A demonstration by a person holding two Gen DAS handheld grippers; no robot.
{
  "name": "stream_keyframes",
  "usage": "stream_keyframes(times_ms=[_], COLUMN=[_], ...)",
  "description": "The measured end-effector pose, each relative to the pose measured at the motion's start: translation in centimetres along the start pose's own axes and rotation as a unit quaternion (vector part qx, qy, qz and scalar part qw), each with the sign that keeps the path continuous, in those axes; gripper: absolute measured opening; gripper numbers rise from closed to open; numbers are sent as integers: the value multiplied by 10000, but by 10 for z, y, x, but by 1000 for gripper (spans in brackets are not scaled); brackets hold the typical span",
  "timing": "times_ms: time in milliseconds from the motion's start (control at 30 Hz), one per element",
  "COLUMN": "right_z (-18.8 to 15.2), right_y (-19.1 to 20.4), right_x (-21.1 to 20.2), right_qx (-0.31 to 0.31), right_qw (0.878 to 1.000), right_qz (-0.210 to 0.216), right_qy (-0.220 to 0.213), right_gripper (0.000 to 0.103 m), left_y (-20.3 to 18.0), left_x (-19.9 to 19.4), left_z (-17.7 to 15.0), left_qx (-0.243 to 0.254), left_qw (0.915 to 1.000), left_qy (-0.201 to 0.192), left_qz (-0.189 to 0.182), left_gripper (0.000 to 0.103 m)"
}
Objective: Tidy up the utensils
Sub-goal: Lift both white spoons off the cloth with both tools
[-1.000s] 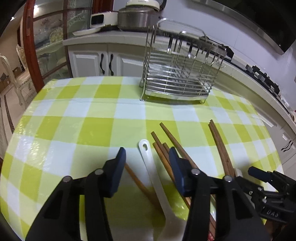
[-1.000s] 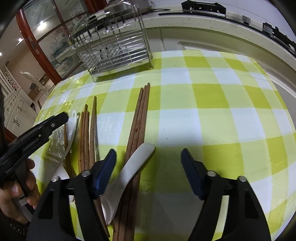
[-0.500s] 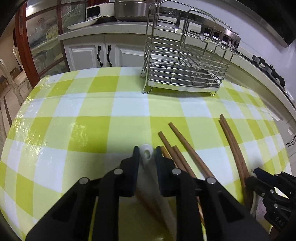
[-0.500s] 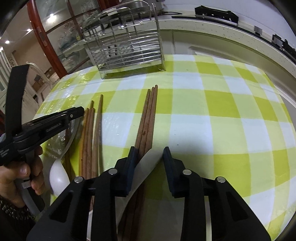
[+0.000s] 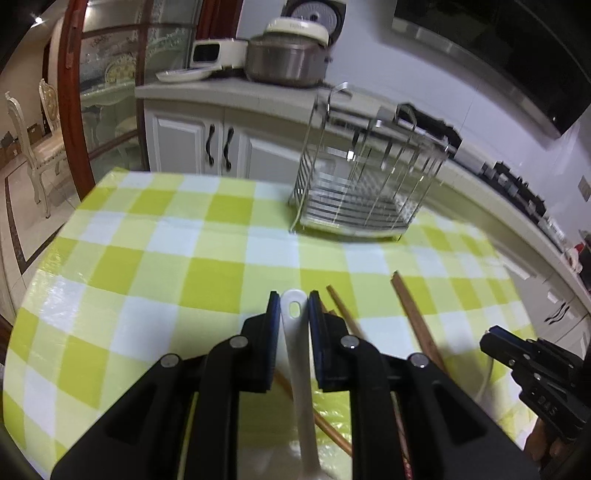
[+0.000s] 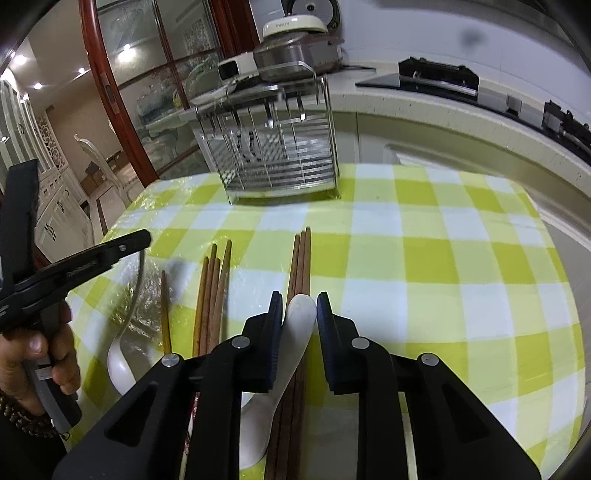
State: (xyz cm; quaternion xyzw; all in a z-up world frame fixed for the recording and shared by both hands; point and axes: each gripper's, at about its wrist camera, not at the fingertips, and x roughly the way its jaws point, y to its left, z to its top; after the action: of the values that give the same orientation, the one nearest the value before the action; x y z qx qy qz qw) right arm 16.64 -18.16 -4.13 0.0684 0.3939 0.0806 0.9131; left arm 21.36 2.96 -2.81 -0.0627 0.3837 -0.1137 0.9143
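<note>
blurred lettering on the rice cooker (image 6: 294, 23) lid, unreadable

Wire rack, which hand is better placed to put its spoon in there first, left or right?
Probably left. The left gripper clamps its white spoon squarely by the handle, with the wire rack ahead. On the right gripper the jaws are closing on a slanted spoon.

white spoons (image 6: 295, 332), green-checked tablecloth (image 6: 443, 277), brown chopsticks (image 6: 301, 258)

faint unreadable brand on rice cooker lid (image 5: 297, 26), no legible text
</note>
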Motion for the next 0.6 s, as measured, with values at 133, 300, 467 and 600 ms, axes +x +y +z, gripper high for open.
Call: stream_keyframes(times_ms=[133, 300, 467, 600], right_z=[3, 4, 5, 6], right_y=[3, 2, 7, 12], right_x=[-14, -26, -44, -54], right_qx=[-48, -46, -131, -209], right_qw=[9999, 9996, 9987, 9980], right_qz=[3, -16, -24, -27], right_qy=[-163, -285, -486, -604], right_gripper=[20, 20, 19, 19], left_y=[0, -2, -5, -10], left_x=[-23, -49, -69, -83], left_z=[0, -1, -2, -1], left_qx=[-12, -43, -5, 58], left_qw=[9998, 9990, 9979, 9970], left_qy=[-212, -435, -640, -773], left_qz=[-14, -26, -42, -20], left_gripper=[16, 15, 15, 15])
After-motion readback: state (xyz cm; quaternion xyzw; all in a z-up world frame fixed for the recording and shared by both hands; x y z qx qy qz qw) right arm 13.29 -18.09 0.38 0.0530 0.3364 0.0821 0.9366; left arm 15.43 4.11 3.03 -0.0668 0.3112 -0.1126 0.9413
